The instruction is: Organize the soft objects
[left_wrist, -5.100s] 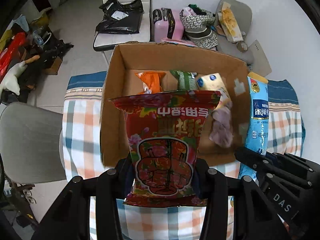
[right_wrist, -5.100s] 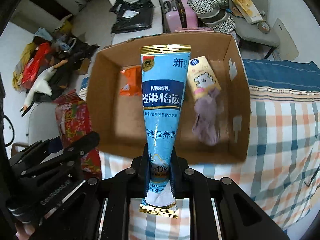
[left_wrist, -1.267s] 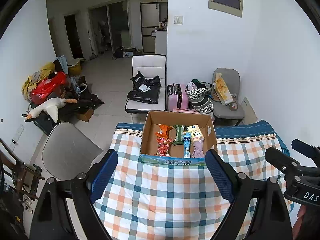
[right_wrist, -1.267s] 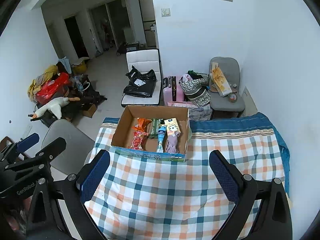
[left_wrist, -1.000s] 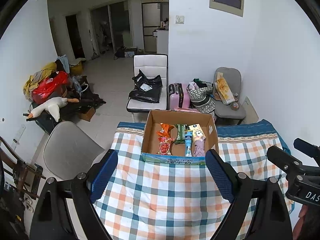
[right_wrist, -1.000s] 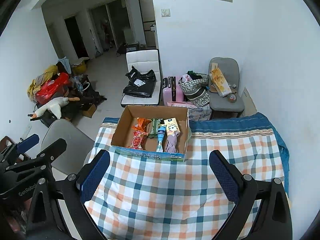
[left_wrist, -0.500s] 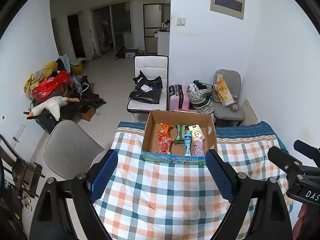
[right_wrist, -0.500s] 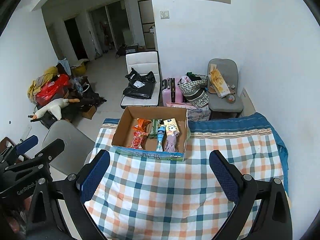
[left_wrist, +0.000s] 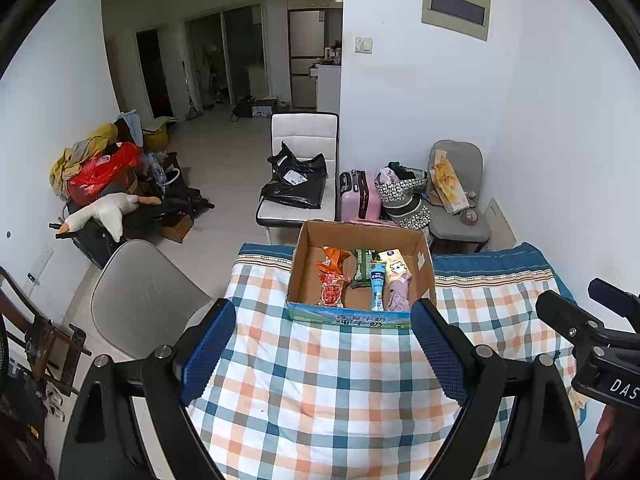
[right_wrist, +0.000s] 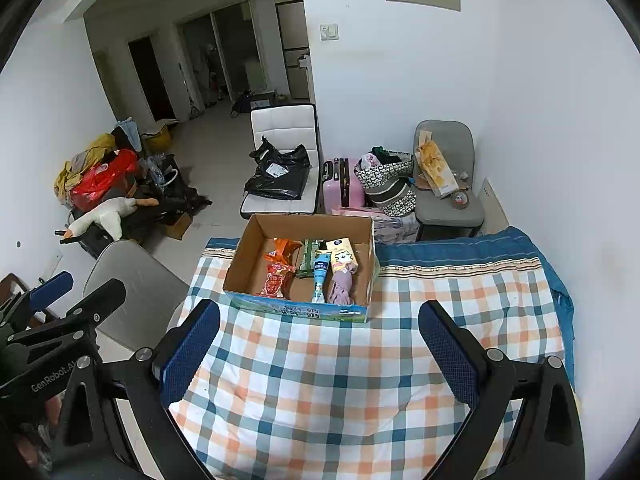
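**Desk:** What is the room like from where you sit?

**Operator:** White walls, a pale tiled floor running back to dark doorways; nearest me a table under a checked cloth [left_wrist: 320, 392], orange, teal and white, with a blue cloth [right_wrist: 460, 254] along its far edge. A grey chair [left_wrist: 140, 300] stands at the table's left side; a white chair [left_wrist: 300, 160] carrying black bags [left_wrist: 296, 184] stands behind the table, with a pink suitcase [left_wrist: 358, 196] just beside it.

**Desk:** And the soft things?

**Operator:** All in the cardboard box [left_wrist: 424, 264], which sits on the checked cloth toward its far edge, open top up. Inside I read, left to right, an orange packet [left_wrist: 334, 258] with a red packet [left_wrist: 331, 290] in front of it; a green packet [left_wrist: 363, 268]; a blue tube-shaped pouch [left_wrist: 377, 286]; a yellow packet [left_wrist: 394, 266] with a lilac cloth [left_wrist: 398, 296] in front of it. They lie side by side, touching or nearly so; I cannot tell which overlap.

**Desk:** Your grippers?

**Operator:** My left gripper [left_wrist: 320, 344] has its blue-padded fingers spread wide, nothing between them; it hangs above the cloth on the near side of the box, well apart from it. My right gripper [right_wrist: 320, 348] is the same, jaws wide apart and empty, likewise short of the box. Each camera catches the other gripper at its edge.
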Demonstrator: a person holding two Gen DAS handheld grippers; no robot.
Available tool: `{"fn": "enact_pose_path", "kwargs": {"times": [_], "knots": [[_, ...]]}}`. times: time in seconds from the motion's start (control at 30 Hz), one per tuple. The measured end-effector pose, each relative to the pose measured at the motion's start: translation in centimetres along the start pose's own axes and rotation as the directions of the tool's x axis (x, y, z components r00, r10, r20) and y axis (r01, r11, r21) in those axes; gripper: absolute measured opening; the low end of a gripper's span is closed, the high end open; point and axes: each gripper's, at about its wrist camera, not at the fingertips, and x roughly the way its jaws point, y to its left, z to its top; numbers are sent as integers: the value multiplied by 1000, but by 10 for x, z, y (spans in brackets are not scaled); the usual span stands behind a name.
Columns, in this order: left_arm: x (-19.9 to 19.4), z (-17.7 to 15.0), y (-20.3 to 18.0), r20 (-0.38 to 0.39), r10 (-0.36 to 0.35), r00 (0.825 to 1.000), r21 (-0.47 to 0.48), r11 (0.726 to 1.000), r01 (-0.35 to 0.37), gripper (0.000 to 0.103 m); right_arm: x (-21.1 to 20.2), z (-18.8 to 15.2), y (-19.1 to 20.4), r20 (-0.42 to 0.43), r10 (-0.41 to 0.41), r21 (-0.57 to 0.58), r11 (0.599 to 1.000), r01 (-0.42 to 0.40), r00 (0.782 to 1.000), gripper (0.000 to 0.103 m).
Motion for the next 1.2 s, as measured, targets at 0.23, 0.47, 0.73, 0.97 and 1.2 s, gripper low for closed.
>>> {"fn": "enact_pose_path", "kwargs": {"times": [0.23, 0.47, 0.73, 0.97, 1.2], "knots": [[-2, -1, 1, -1, -2, 1000, 1, 1000, 2, 90, -4, 0, 0, 0, -3, -1, 1000, 3, 1000, 101], [-3, -2, 2, 1, -3, 1000, -4, 1000, 3, 90, -4, 0, 0, 1, -2, -2, 1000, 2, 1000, 101], [-3, -3, 2, 1, -2, 1000, -5, 1000, 2, 90, -6, 2, -5, 0, -5, 1, 1000, 5, 1000, 101], [-3, -3, 2, 2, 0, 1000, -7, 1000, 0, 90, -6, 1, -5, 0, -4, -1, 1000, 4, 1000, 101], [-3, -3, 2, 2, -2, 1000, -3, 1000, 2, 90, -3, 0, -6, -6, -3, 0, 1000, 3, 1000, 101]]}}
